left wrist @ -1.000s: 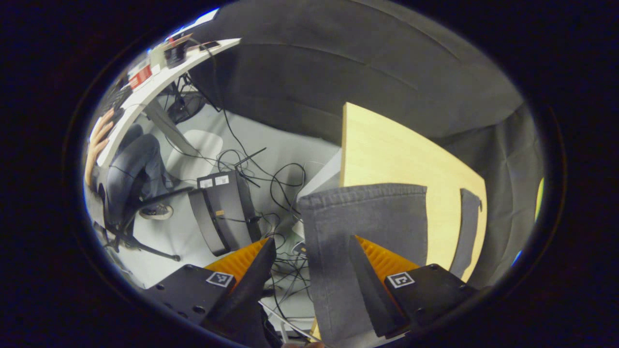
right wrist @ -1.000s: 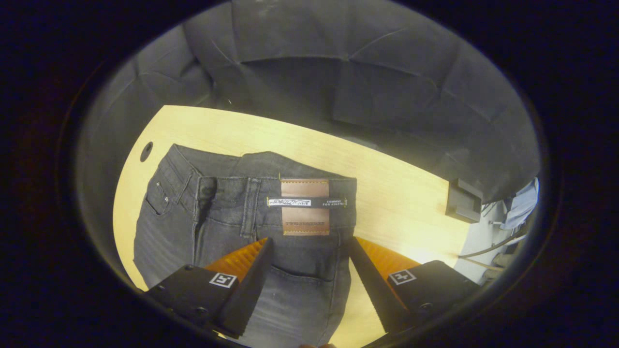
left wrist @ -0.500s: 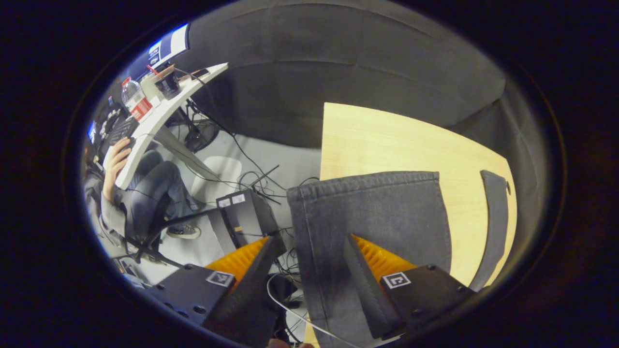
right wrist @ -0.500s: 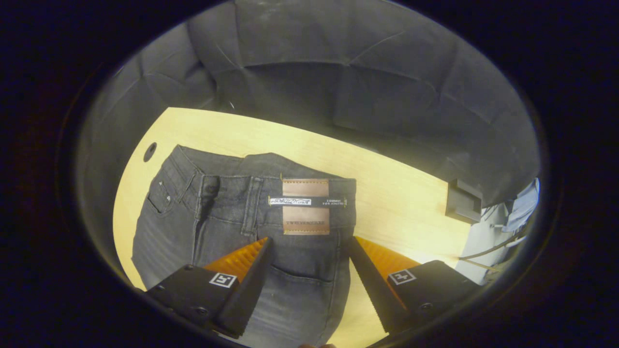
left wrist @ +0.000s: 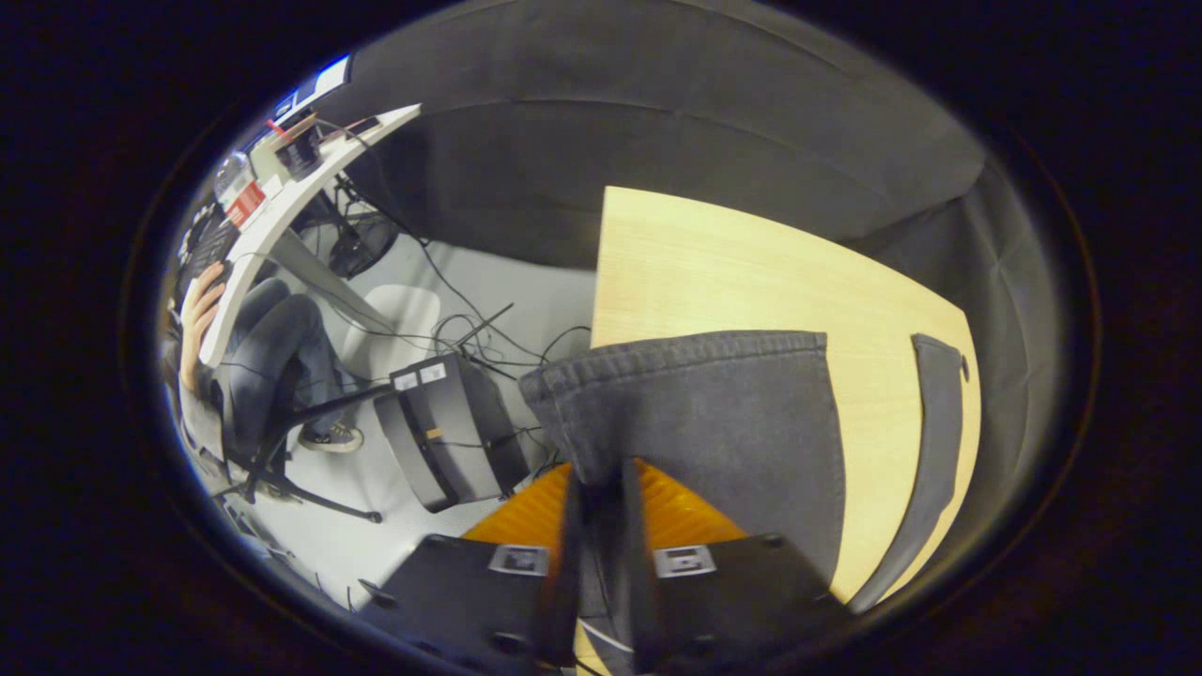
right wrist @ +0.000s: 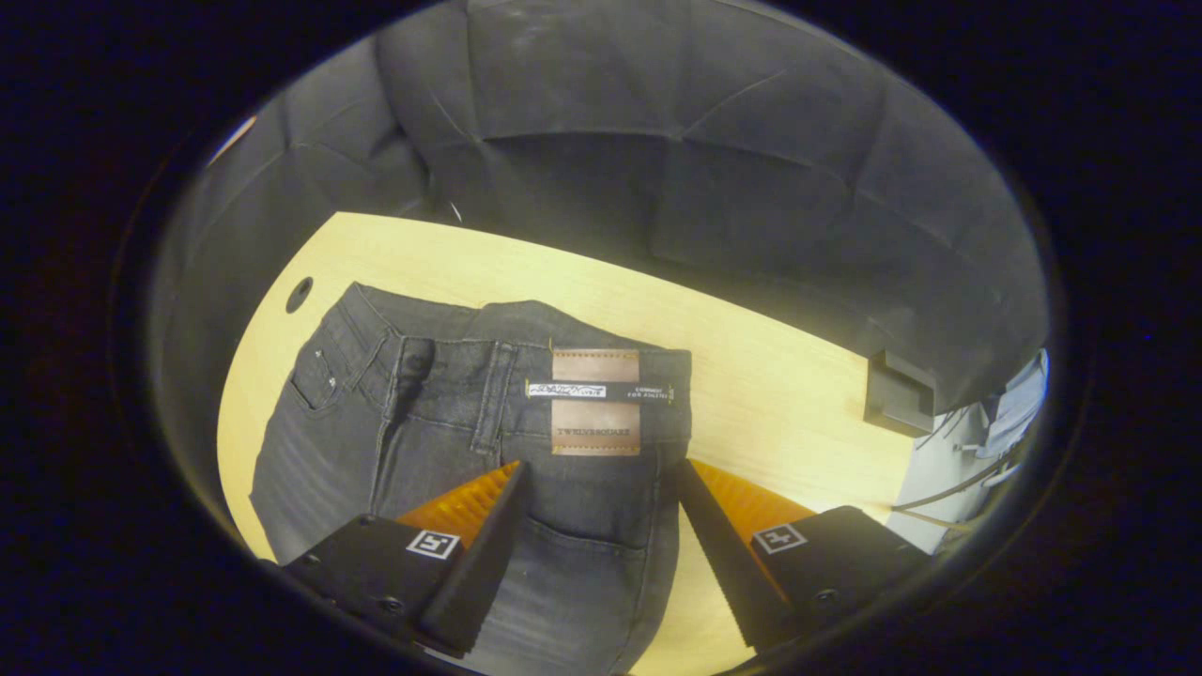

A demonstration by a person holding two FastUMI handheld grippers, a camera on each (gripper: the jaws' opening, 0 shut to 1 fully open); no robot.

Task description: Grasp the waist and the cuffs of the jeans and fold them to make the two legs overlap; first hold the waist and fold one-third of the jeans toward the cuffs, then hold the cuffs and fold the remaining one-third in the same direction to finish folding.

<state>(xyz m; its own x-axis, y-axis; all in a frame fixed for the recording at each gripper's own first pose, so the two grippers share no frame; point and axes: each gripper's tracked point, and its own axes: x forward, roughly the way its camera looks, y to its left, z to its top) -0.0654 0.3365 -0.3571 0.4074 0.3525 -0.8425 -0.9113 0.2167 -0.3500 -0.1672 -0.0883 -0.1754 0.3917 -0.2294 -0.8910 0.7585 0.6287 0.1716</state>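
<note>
Jeans (right wrist: 488, 441) spread flat on the light wooden table (right wrist: 770, 376), dark grey denim, waist end with its brown leather patch (right wrist: 594, 403) seen in the right gripper view, right gripper (right wrist: 593, 512) hanging just above the seat area with fingers spread wide and touching nothing. Over in the left gripper view, leg cuff (left wrist: 695, 376) lying at the table's left edge, partly sticking out past it, left gripper (left wrist: 598, 507) pinched tight on the denim near that cuff. Second strip of denim (left wrist: 934, 451) off to the right, and beyond the table a floor (left wrist: 394, 469) full of cables.
</note>
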